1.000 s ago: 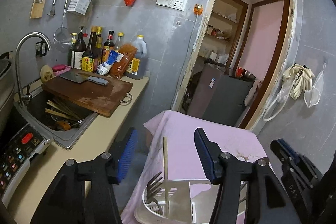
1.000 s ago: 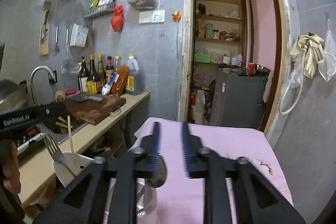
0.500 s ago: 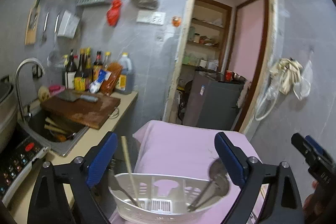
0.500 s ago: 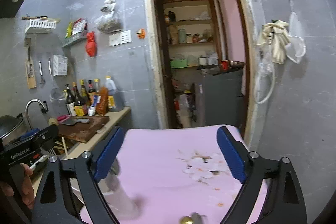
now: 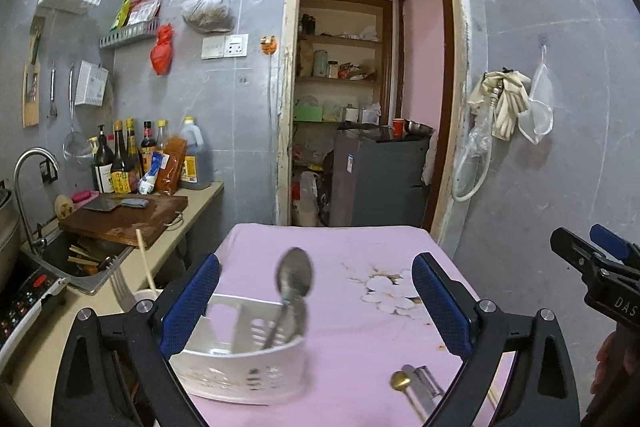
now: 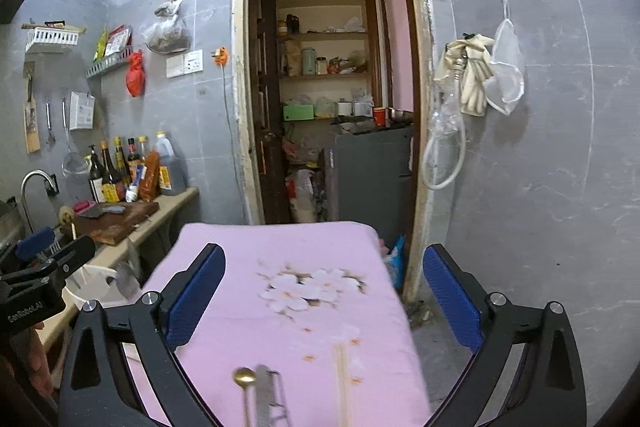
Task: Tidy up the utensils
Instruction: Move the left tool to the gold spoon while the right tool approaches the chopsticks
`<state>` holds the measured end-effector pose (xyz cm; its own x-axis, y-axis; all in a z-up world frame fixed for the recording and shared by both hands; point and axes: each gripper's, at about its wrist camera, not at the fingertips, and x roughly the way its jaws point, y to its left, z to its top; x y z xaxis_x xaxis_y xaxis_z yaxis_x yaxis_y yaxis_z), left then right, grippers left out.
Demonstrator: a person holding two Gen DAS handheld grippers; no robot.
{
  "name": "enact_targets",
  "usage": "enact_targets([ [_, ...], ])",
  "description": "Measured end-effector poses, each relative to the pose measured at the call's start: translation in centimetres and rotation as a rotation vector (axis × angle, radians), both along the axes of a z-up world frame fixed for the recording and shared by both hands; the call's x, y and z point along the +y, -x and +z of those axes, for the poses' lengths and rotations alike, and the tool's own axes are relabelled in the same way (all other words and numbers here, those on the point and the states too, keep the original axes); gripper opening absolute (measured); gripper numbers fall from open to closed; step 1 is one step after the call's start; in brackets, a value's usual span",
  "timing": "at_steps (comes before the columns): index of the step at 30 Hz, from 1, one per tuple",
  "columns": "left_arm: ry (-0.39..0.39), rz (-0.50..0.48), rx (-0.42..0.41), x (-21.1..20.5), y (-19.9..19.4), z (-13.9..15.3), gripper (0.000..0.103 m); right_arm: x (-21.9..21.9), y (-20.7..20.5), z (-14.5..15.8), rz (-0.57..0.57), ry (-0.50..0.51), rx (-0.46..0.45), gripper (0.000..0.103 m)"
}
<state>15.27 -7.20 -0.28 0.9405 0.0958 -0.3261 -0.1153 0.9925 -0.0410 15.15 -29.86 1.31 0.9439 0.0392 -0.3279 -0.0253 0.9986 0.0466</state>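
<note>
Cleaver on cutting board (bottles behind).

The pale pink cloth-covered desk bears a print of white blossoms with brown stems. The slotted plastic utensil caddy is white, and the steel spoon standing in it is dull silver. The black-framed left gripper and the black-framed right gripper both have fingers padded in bright blue. A small round-headed spoon is golden. The tiled wall is grey, the hanging plastic bag red, and the wooden cutting board reddish brown.
</note>
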Motion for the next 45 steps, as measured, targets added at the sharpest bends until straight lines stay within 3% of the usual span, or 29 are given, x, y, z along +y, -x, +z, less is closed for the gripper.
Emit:
enact_targets([
  [8,0.014,0.014,0.093,-3.5,-1.0,-2.7,0.097,-3.8,-1.4,-3.2,0.013,0.015,0.082,0.098],
  [22,0.056,0.015,0.360,-5.9,-5.0,-11.5,0.097,-6.5,-6.4,-13.6,0.128,-0.018,0.323,0.096],
  [27,0.052,0.005,0.417,-6.2,-6.4,-13.2,0.097,-6.4,-8.0,-16.6,0.156,-0.021,0.394,0.074],
  [30,0.052,-0.015,0.456,-6.4,-7.1,-14.1,0.089,-6.0,-8.8,-17.8,0.174,-0.017,0.420,0.060],
  [36,0.085,-0.058,0.545,-6.5,-8.5,-15.9,0.057,-4.6,-9.6,-19.2,0.232,-0.002,0.455,0.031],
  [41,0.131,-0.116,0.606,-6.5,-9.3,-17.0,0.032,-3.8,-9.7,-19.6,0.269,0.001,0.469,0.024],
  [45,0.142,-0.137,0.606,-6.6,-9.4,-17.2,0.028,-3.6,-10.0,-19.9,0.285,0.002,0.486,0.023],
])
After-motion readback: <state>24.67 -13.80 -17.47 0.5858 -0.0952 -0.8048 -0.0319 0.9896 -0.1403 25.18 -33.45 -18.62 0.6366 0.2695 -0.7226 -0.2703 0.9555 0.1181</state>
